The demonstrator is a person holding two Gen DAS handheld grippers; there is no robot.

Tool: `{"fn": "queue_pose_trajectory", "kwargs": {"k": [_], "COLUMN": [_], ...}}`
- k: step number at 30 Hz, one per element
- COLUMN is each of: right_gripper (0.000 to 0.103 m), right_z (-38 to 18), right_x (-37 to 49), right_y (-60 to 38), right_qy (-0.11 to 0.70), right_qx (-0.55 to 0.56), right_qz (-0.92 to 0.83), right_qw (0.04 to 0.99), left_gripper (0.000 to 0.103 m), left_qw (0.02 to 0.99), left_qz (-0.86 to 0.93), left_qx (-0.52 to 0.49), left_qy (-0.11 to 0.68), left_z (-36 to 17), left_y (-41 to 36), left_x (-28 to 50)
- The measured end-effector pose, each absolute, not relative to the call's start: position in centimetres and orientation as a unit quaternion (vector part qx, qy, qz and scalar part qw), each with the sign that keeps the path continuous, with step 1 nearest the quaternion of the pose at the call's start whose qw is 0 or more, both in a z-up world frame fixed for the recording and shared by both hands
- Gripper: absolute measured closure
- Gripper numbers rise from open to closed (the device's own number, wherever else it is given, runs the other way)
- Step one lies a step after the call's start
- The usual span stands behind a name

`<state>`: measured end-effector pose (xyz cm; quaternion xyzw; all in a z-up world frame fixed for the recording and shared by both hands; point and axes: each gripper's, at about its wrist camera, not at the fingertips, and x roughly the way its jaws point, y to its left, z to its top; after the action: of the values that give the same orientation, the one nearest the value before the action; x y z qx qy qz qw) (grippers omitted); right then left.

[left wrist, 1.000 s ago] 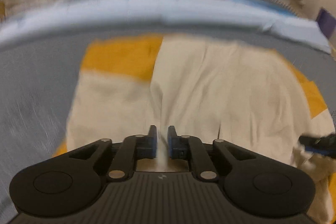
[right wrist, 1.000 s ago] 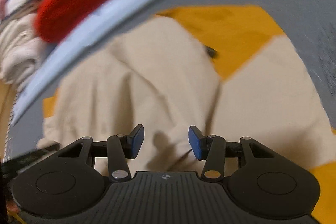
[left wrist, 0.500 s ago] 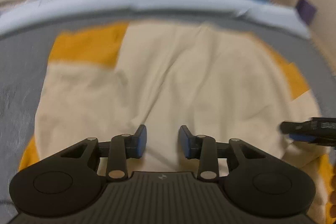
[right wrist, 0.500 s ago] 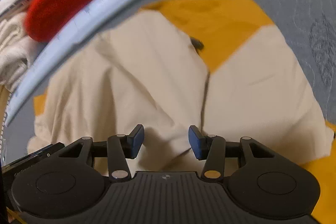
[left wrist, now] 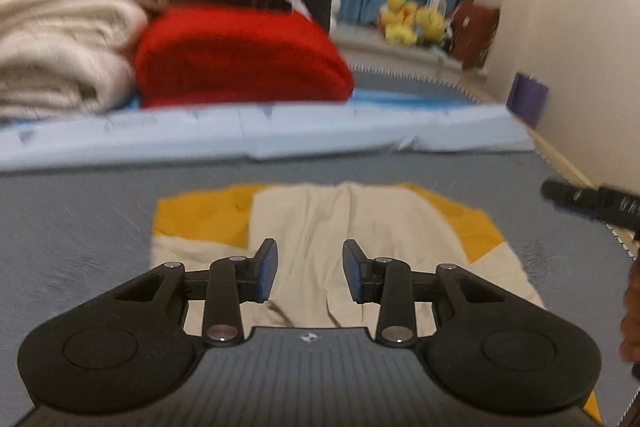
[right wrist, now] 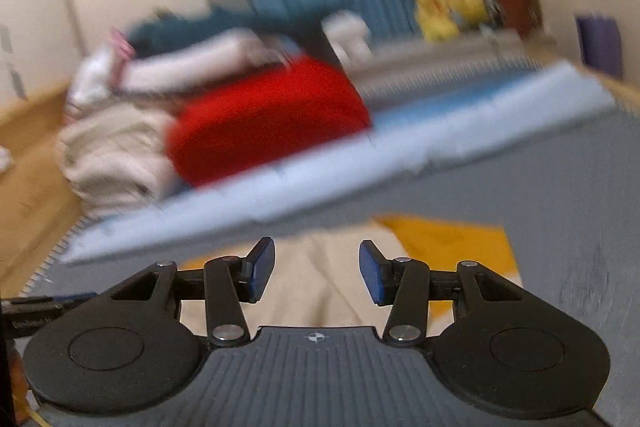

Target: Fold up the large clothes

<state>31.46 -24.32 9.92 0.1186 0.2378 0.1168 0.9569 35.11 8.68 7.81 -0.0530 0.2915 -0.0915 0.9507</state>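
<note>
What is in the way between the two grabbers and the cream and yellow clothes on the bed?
Nothing visible. The left gripper and right gripper are both open and empty, and the cream and yellow garment lies flat just ahead of them. The red folded cloth sits farther back.

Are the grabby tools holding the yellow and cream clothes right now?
No. The left tool and right tool are both open and empty, with the folded garment lying loose on the gray surface.

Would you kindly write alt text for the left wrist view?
The open left tool hovers over a folded cream and yellow garment lying on a grey surface. Behind it sit a red folded item and stacked pale laundry; the right tool pokes in at right.
</note>
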Motion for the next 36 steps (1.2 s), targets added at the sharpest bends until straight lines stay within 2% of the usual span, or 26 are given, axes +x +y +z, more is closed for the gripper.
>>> {"fn": "queue_pose_trajectory", "kwargs": {"k": [5, 16, 22, 26, 30, 33, 35, 36], "right_gripper": [0.054, 0.053, 0.043, 0.042, 0.043, 0.050, 0.052, 0.053], "right_z": [16.1, 27.6, 32.6, 29.6, 20.8, 13.3, 9.3, 7.5], "right_x": [21.4, -3.4, -11.8, -12.1, -8.6, -4.9, -2.6, -1.7], "right_y": [-25.5, -31.1, -34.2, -35.6, -36.6, -37.2, -37.3, -37.3], "right_qy": [0.157, 0.034, -0.028, 0.007, 0.087, 0.165, 0.207, 0.226], "right_qx": [0.131, 0.105, 0.085, 0.086, 0.097, 0.116, 0.117, 0.113], "right_qz": [0.134, 0.111, 0.092, 0.072, 0.028, -0.024, -0.050, -0.062], "right_qw": [0.970, 0.988, 0.992, 0.994, 0.991, 0.979, 0.970, 0.965], "left_gripper": [0.060, 0.060, 0.052, 0.052, 0.052, 0.062, 0.074, 0.074], "left_qw": [0.962, 0.982, 0.986, 0.983, 0.981, 0.968, 0.940, 0.926], "left_qz": [-0.070, -0.071, -0.088, -0.087, -0.056, -0.010, 0.036, 0.057], "left_qx": [-0.057, -0.052, -0.065, -0.078, -0.061, -0.078, -0.102, -0.116], "left_qy": [0.259, 0.169, 0.125, 0.139, 0.175, 0.239, 0.322, 0.355], "left_z": [13.9, 24.5, 28.3, 24.6, 15.1, 7.3, 3.1, 1.6], "left_y": [10.7, 11.6, 11.0, 10.8, 10.8, 11.4, 12.2, 12.7], "left_x": [24.0, 0.0, -7.7, -9.0, -6.3, -4.1, -2.0, -1.2]}}
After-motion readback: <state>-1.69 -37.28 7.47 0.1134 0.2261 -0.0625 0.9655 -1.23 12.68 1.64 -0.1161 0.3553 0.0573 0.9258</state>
